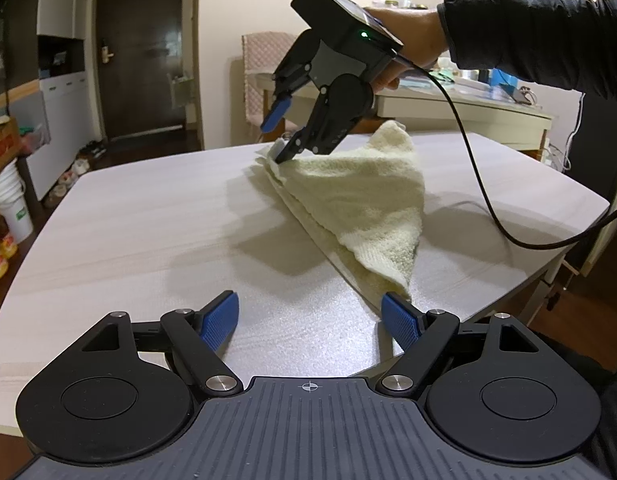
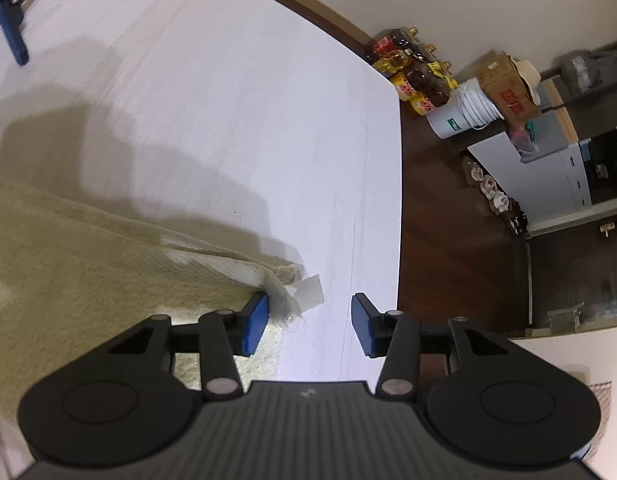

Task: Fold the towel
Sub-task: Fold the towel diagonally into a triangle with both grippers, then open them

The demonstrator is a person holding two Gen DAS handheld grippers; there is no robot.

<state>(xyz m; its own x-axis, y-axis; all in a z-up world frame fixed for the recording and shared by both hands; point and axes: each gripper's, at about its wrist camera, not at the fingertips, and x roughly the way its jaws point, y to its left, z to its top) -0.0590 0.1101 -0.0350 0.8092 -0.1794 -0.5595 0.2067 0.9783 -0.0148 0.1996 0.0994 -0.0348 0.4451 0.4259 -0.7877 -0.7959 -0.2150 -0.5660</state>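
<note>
1. My left gripper (image 1: 310, 322) hovers low over the pale desk (image 1: 140, 232) with its blue fingers (image 1: 220, 322) spread wide and nothing between them.
2. The cream towel (image 1: 360, 196) lies on the desk folded into a rough triangle; its near corner sits just ahead of my left gripper's right-hand finger, close beside it but, as far as I can judge, not pinched.
3. My right gripper (image 2: 308, 326) tilts down at the towel's far corner, held by a hand (image 1: 412, 40) in a dark sleeve (image 1: 540, 36), with a black cable (image 1: 488, 184) trailing from it.
4. Its fingers (image 2: 254, 328) stand about half apart and grip nothing. In the right wrist view the towel's hemmed corner and a small white tag (image 2: 310, 290) lie against the outer face of the left-hand finger, and bare desk shows in the gap.
5. From the left wrist view that lower finger appears to touch the towel's edge, though the angle makes it hard to be sure.
</note>
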